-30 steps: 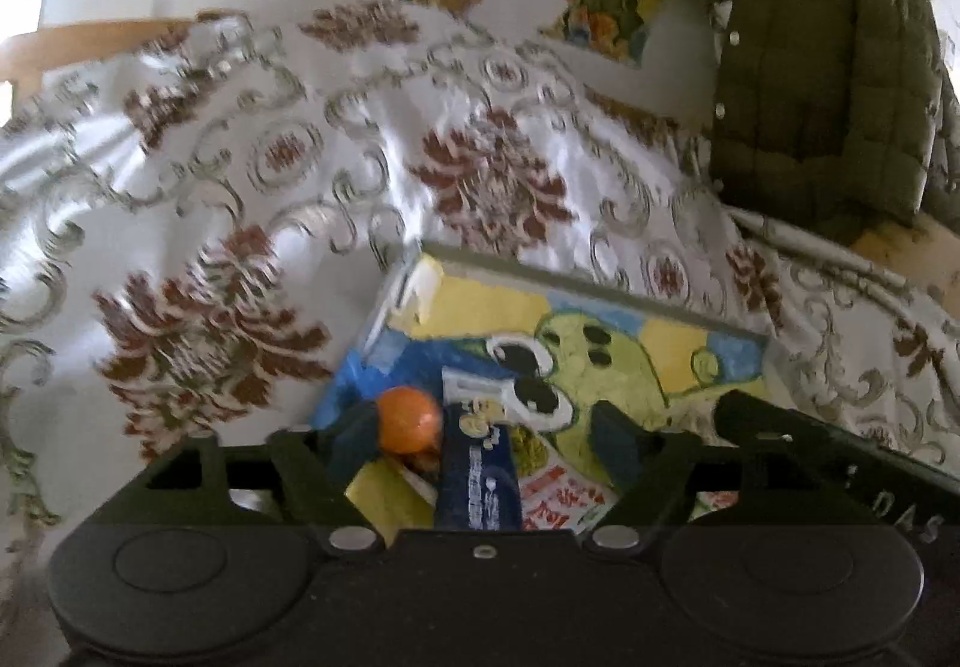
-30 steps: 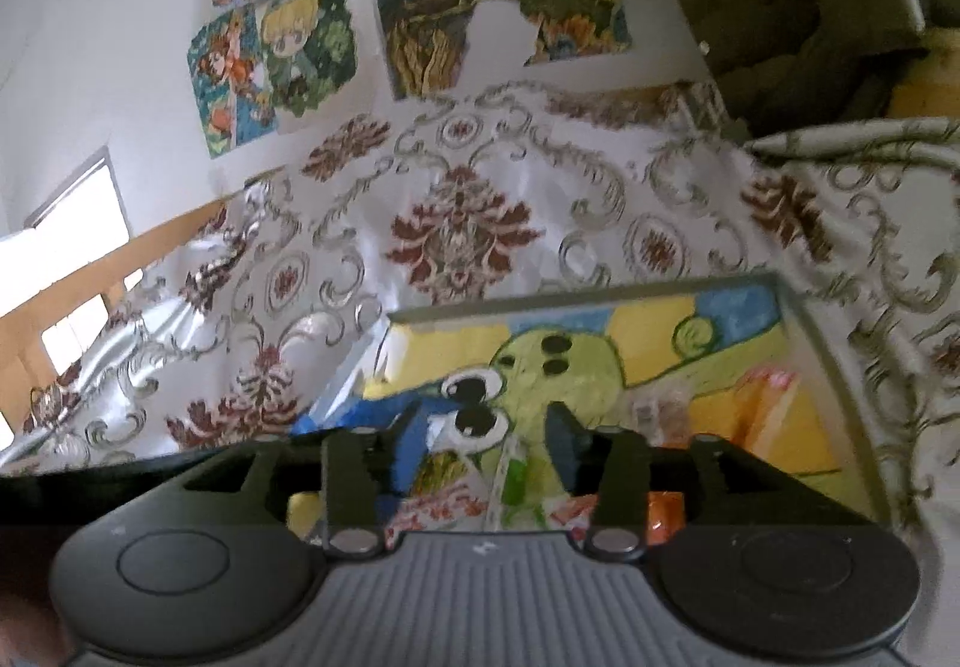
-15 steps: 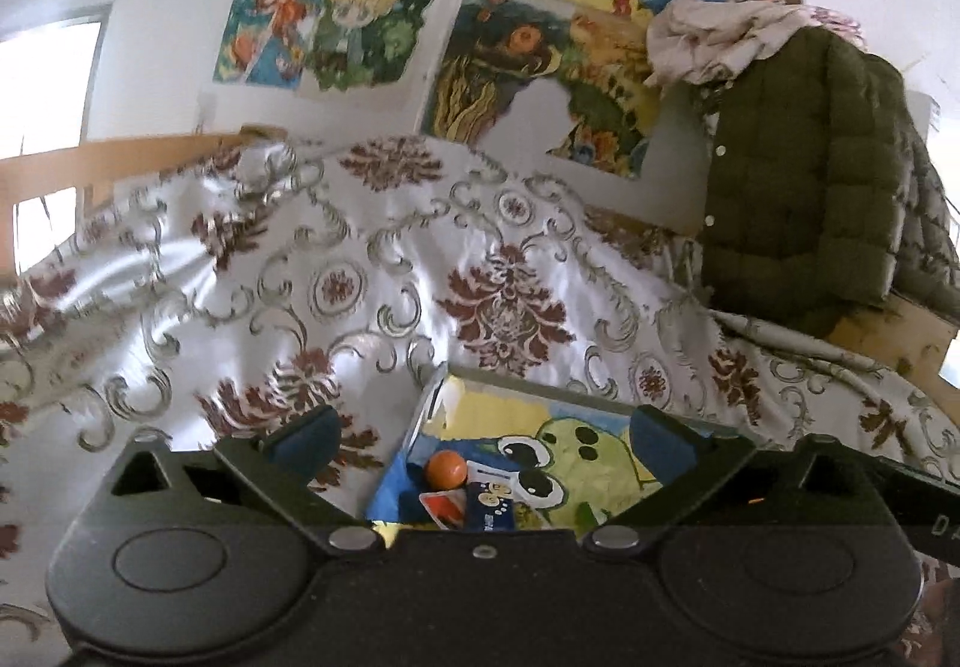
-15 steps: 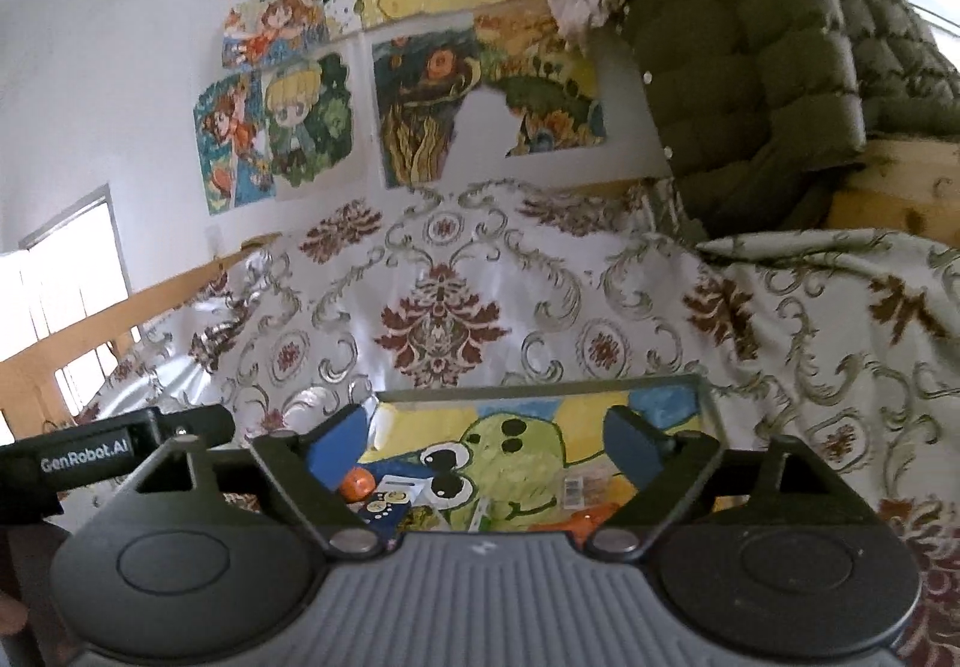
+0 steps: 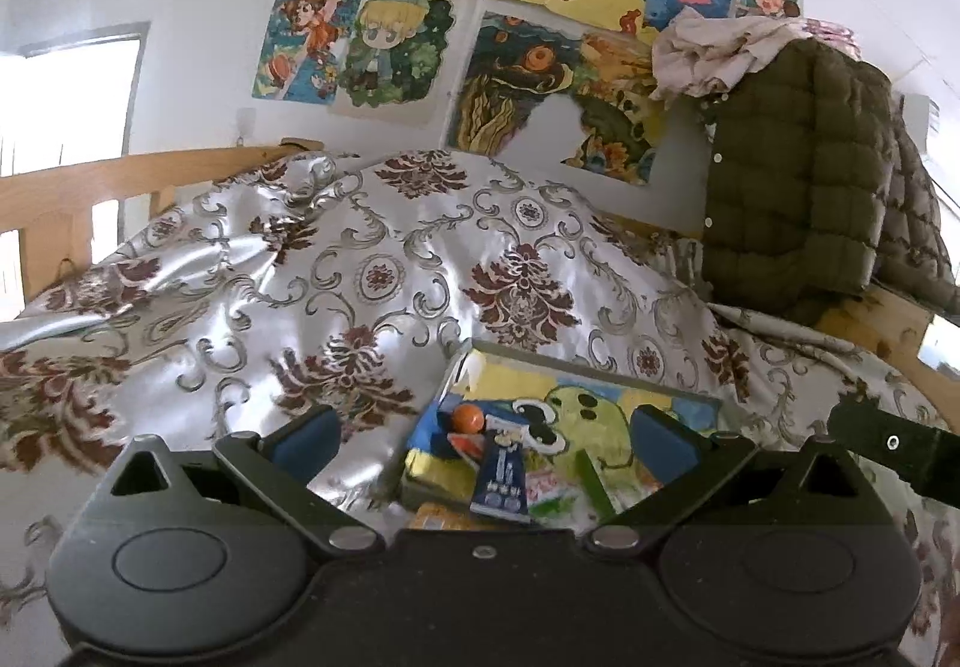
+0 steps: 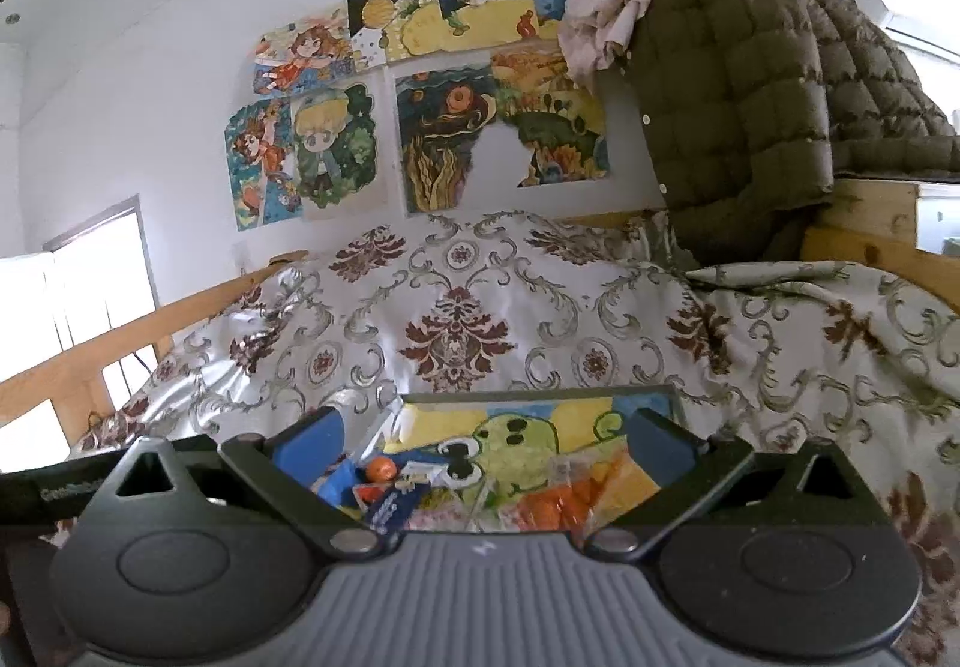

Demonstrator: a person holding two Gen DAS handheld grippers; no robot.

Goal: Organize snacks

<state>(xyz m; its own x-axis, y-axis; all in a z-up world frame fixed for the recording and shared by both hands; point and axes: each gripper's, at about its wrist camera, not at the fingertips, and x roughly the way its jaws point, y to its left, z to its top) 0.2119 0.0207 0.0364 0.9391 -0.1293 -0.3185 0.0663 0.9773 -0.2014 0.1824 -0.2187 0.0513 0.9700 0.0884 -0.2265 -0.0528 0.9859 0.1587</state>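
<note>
A shallow tray with a painted green cartoon face (image 5: 591, 415) (image 6: 516, 442) lies on the patterned bedspread. Snacks lie in it: a small orange ball (image 5: 467, 418) (image 6: 380, 469), a dark blue packet (image 5: 503, 481) (image 6: 393, 511), a green stick (image 5: 591, 478) and an orange-filled clear bag (image 6: 555, 502). My left gripper (image 5: 483, 442) is open and empty, held back above the tray's near edge. My right gripper (image 6: 486, 442) is open and empty, also raised above the tray.
The floral bedspread (image 5: 372, 271) covers the bed around the tray. A wooden bed rail (image 5: 78, 187) runs at the left. An olive quilted jacket (image 5: 798, 175) hangs at the right. Posters (image 6: 420, 84) cover the wall behind.
Both grippers opened wide and pulled up and back from the tray. The blue packet and orange ball, earlier between the left fingers, now lie in the tray.
</note>
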